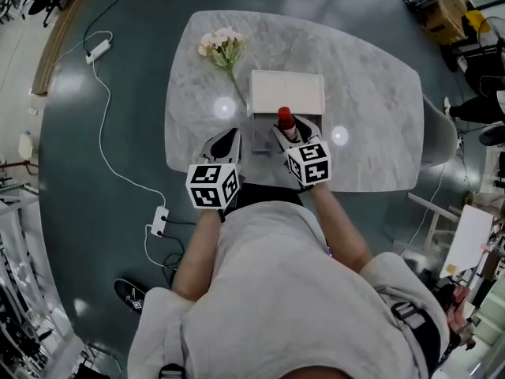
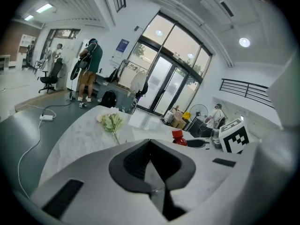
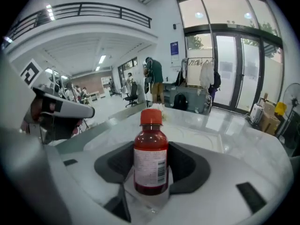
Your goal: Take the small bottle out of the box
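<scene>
Liquid of a dark red fills the small bottle [image 3: 151,158] that we see standing upright in the right gripper [image 3: 151,168], whose two dark pads are pressed against its sides. The bottle has a red screw cap and a white label with a barcode at its right edge; the small print on the label is too fine for us to read. In the head view the bottle sits just at the near edge of the white box [image 1: 286,74], outside it, over the marble bench [image 1: 371,93]; we cannot tell whether its base touches the bench. The left gripper [image 2: 151,161] is beside the right one, its jaws pressed together with nothing between them. Each gripper carries a cube of black-and-white square markers. A sprig of pale pink flowers [image 1: 222,44] lies on the bench left of the box.
</scene>
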Motion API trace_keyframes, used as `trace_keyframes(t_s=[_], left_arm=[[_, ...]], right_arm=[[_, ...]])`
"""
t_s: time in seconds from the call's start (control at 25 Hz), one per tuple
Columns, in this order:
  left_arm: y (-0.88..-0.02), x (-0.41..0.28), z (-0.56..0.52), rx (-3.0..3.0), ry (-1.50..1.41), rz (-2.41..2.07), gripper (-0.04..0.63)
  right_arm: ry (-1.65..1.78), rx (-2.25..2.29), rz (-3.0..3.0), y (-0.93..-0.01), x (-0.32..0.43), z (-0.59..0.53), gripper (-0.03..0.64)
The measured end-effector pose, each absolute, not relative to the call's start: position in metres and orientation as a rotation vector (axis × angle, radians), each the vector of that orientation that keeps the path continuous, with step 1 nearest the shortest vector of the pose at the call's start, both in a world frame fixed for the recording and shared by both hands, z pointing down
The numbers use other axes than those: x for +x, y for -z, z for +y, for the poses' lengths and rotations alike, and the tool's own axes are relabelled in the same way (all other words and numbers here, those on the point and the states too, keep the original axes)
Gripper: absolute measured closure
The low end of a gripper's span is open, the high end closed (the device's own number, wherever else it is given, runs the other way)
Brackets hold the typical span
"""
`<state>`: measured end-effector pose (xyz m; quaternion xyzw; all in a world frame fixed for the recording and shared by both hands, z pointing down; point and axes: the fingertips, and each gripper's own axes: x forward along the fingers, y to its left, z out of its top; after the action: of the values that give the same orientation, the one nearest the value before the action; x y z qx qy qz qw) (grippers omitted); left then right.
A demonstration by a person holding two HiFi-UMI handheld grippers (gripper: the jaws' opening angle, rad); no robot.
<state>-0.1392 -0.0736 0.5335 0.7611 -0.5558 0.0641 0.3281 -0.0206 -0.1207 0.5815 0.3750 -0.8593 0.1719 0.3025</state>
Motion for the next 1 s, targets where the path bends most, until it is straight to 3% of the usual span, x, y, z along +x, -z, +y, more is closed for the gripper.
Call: trace_keyframes(t_s=[0.44, 1.0], left_arm=[[-0.464, -0.097, -0.085, 2.219, -0.102, -1.455, 0.572], [-0.325, -0.035, -0.112, 2.493, 0.086, -1.657, 0.572]], right_arm=[[-0.275, 1.301, -2.541, -0.449, 0.005, -0.105, 0.385], [0.037, 1.371, -2.780, -0.322, 0.061, -0.112, 0.384]])
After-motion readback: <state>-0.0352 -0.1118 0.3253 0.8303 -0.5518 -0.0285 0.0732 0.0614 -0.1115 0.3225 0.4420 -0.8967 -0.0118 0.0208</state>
